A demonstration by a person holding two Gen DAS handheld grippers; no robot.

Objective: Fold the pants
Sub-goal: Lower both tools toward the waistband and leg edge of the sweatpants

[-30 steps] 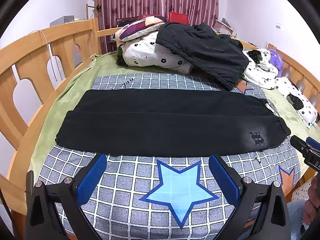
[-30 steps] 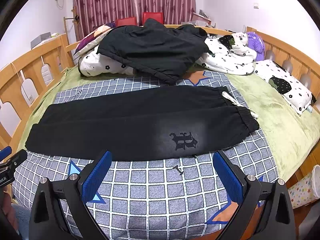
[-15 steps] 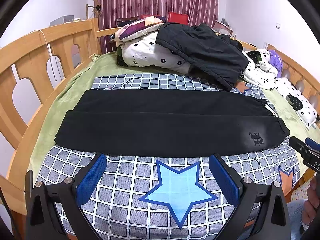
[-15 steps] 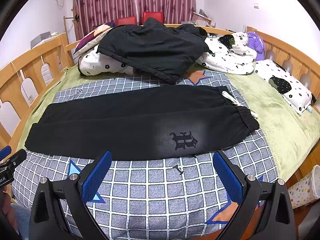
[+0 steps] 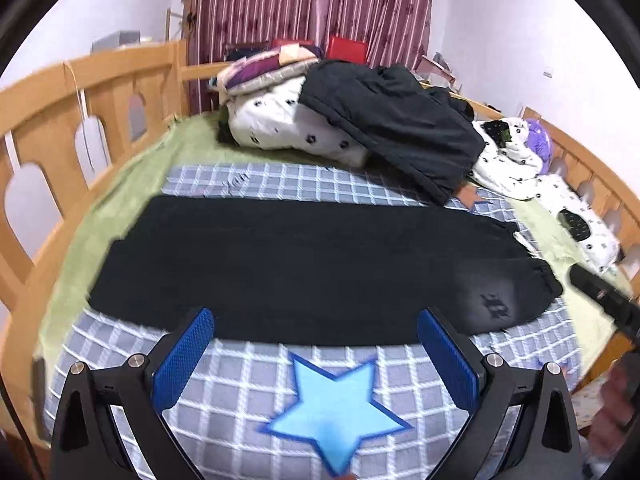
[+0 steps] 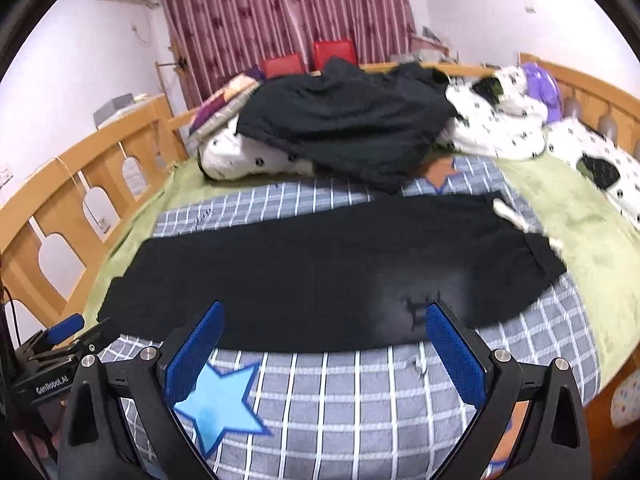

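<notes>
Both tools are hanging over the near checked blanket [image 5: 248, 384], left gripper [image 5: 316, 344] and right gripper [image 6: 320, 338] spread wide, empty. Just beyond, the black pants [image 5: 304, 264] are lying flat, legs stacked; pinching the near hem corners evenly looks wisest.

Left gripper [image 5: 316, 344]: jaws spread wide, blue pads [image 5: 182, 362] facing each other, nothing between them | Right gripper [image 6: 324, 340]: jaws spread wide, blue pads [image 6: 454, 350] apart, holding nothing | Both levelled forward, side by side.
</notes>
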